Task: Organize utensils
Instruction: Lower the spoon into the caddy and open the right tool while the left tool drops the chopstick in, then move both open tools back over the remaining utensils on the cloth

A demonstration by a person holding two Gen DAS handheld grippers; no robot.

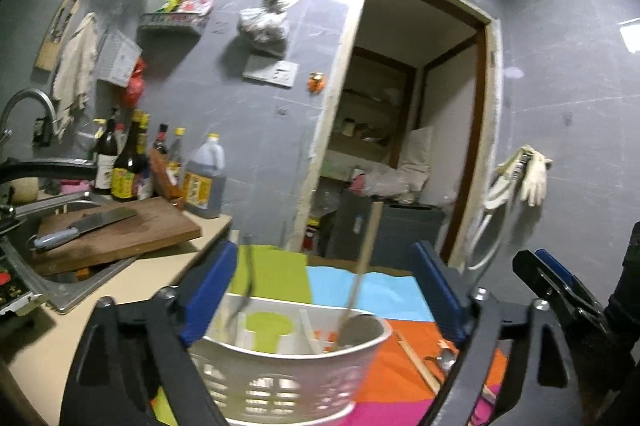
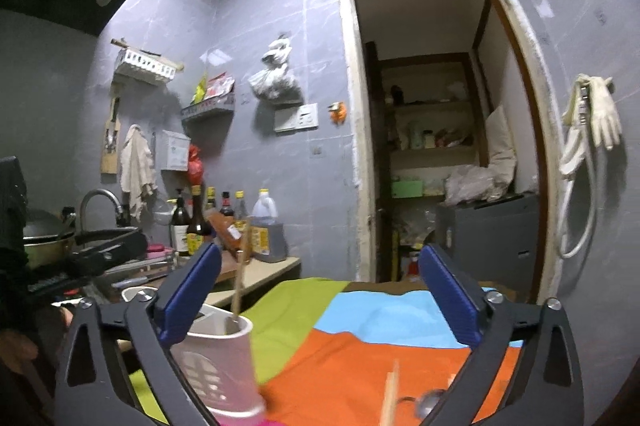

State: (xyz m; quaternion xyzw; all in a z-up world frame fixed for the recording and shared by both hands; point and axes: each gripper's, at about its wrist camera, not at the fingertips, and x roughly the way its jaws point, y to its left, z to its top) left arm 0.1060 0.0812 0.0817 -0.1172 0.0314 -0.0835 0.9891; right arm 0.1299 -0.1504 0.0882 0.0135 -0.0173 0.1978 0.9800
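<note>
Grey-tiled kitchen, bright patchwork cloth [image 2: 340, 350] on the table.
White basket [image 1: 288, 370] sits between the left gripper's [image 1: 324, 290] wide-open jaws; right gripper [image 2: 320, 298] gapes empty, basket beside its left finger.

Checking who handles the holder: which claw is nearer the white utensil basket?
Left. The left claw straddles the white utensil basket, open. The right claw is open with the basket at its left finger.

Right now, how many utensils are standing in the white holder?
2 that I can make out: a wooden-handled ladle on the right of the white holder, a dark-handled utensil on its left. Others may be hidden inside.
</note>
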